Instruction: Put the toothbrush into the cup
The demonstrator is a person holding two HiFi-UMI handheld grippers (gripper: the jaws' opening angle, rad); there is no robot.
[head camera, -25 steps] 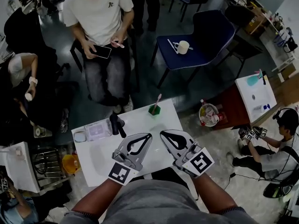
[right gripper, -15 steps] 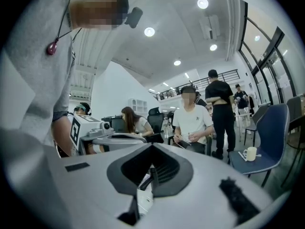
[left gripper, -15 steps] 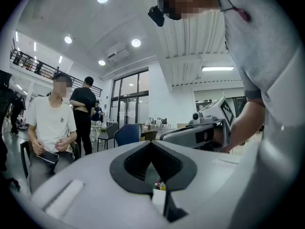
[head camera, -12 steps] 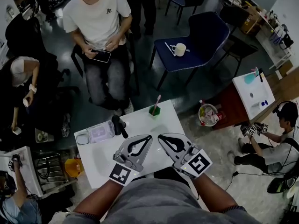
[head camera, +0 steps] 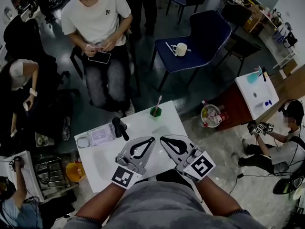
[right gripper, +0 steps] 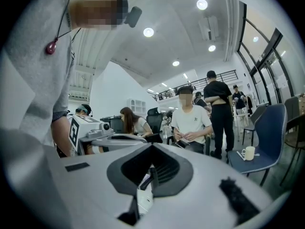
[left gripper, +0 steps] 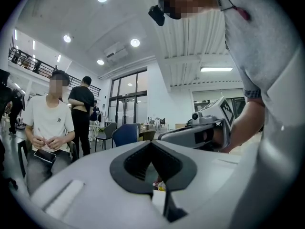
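Standing here, I can't read a single word or number. The cube (head camera: 123, 177) on the left claw (head camera: 152, 138), at the lower middle of the head view, bears a black-and-white square pattern, not letters. The right claw (head camera: 161, 138) has one like it. The white T-shirt (head camera: 97, 14) of the seated person at the upper left has a small dark chest mark, too small to read.

On the white table (head camera: 147, 125) stand one green cup (head camera: 156, 112), one toothbrush (head camera: 157, 102), one black object (head camera: 119, 128) and perhaps one clear box (head camera: 100, 135).
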